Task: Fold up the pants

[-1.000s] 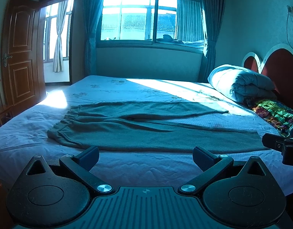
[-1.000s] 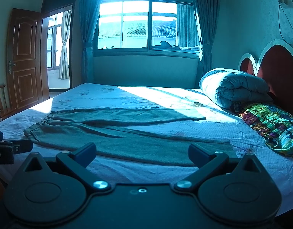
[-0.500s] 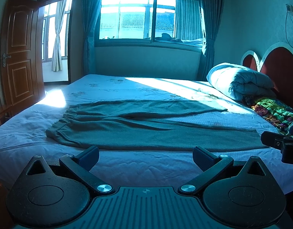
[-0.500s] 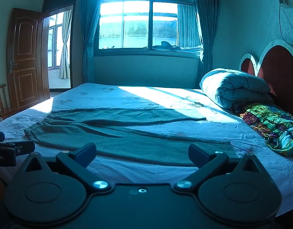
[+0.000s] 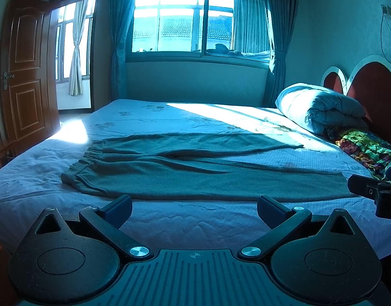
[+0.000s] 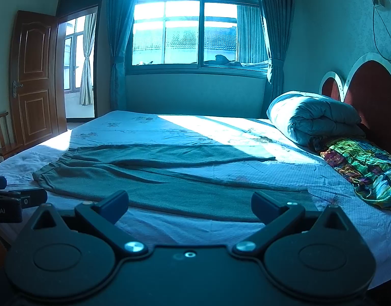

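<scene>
Pants [image 5: 195,173] lie flat and unfolded on the bed [image 5: 170,219], close to its near edge, with the long axis running along that edge. The waistband [image 5: 83,158] points to the foot end of the bed on my left, and the two leg ends point to the headboard [image 5: 374,89] on my right. The legs open a little like a narrow V: the far leg [image 6: 182,153] ends in the sunlit strip, and the near leg [image 6: 195,196] reaches further to the right.

A rolled quilt [image 6: 315,117] and a colourful cloth [image 6: 368,168] sit at the head end, well apart from the waistband but near the leg ends.

My left hand-held gripper [image 5: 194,207] is fully open and holds nothing; it hovers just before the near edge of the bed, facing the waist half of the near leg. My right hand-held gripper [image 6: 189,205] is also spread wide and empty, facing the hem half.

I judge the fold has not started. The risk I see is this: the fabric looks soft and thin, so a grip may take the bed sheet together with it, or only one layer. If I lift the two ends unevenly, the legs may not land one on the other. The near hem could also drag toward the colourful cloth.
</scene>
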Action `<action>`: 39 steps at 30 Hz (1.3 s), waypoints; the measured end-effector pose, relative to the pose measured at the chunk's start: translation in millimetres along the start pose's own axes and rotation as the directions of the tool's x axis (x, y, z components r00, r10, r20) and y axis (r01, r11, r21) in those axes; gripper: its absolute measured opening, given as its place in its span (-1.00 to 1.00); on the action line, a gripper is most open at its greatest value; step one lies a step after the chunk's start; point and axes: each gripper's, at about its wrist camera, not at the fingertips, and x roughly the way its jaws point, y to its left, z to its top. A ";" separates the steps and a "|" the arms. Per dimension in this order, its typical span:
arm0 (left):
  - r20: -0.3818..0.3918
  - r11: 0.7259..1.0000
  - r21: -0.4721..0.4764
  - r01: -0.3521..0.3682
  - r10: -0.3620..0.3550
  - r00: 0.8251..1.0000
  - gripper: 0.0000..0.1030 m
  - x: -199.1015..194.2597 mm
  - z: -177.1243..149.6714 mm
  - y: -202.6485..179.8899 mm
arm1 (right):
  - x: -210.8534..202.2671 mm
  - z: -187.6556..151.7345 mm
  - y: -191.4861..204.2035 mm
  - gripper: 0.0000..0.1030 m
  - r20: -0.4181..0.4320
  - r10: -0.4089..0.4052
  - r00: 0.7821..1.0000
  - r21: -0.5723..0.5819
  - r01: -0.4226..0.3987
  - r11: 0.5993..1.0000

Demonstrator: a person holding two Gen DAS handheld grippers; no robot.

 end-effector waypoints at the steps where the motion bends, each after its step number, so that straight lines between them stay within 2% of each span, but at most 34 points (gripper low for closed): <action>1: -0.002 1.000 0.002 0.002 -0.002 1.000 1.00 0.5 -0.2 0.1 | 0.0 0.0 0.1 0.89 0.000 0.000 1.000 -0.001 0.000 1.000; 7: -0.012 0.999 0.034 -0.037 0.037 0.999 1.00 18.4 7.5 7.0 | 6.9 9.9 -7.6 0.89 0.027 0.038 0.999 0.013 -0.039 0.999; 12: -0.031 0.999 -0.010 -0.048 0.047 0.998 1.00 49.2 19.8 29.3 | 36.9 31.2 -7.1 0.89 0.038 0.087 0.996 0.042 -0.088 0.995; 15: -0.038 0.995 -0.026 -0.092 0.091 0.995 1.00 69.6 27.8 45.0 | 61.8 44.5 1.7 0.89 0.029 0.123 0.992 0.032 -0.124 0.992; 18: -0.063 0.994 -0.053 -0.095 0.092 0.994 1.00 97.5 37.9 71.9 | 93.2 58.5 11.4 0.89 0.016 0.159 0.987 0.027 -0.159 0.987; 21: -0.072 0.990 -0.024 -0.142 0.140 0.988 1.00 131.8 50.0 101.4 | 130.3 73.8 18.8 0.89 0.005 0.191 0.982 0.012 -0.191 0.982; 25: -0.052 0.978 0.007 -0.208 0.208 0.977 1.00 193.1 69.9 155.8 | 197.9 97.3 35.7 0.89 -0.017 0.201 0.979 -0.041 -0.202 0.979; 28: -0.064 0.972 -0.024 -0.235 0.233 0.970 1.00 253.7 90.6 206.6 | 256.5 111.3 53.3 0.89 -0.092 0.210 0.973 -0.089 -0.218 0.972; 33: -0.171 0.965 0.006 -0.262 0.259 0.951 0.99 369.8 112.6 270.8 | 355.6 124.7 84.7 0.87 -0.166 0.221 0.961 -0.143 -0.245 0.959; 34: -0.192 0.963 0.007 -0.270 0.266 0.945 0.91 390.5 114.0 280.0 | 377.0 128.1 87.3 0.82 -0.176 0.232 0.957 -0.139 -0.258 0.956; 35: -0.217 0.966 -0.015 -0.260 0.250 0.944 0.67 413.1 114.6 292.9 | 393.9 130.7 90.6 0.74 -0.180 0.239 0.954 -0.145 -0.266 0.953; 36: -0.247 0.968 -0.042 -0.246 0.228 0.942 0.56 432.9 114.6 304.1 | 409.9 132.8 93.9 0.70 -0.185 0.239 0.953 -0.153 -0.269 0.951; 39: -0.294 0.970 -0.061 -0.237 0.209 0.933 0.46 483.5 110.2 326.3 | 461.0 135.9 100.1 0.41 -0.218 0.235 0.947 -0.186 -0.276 0.943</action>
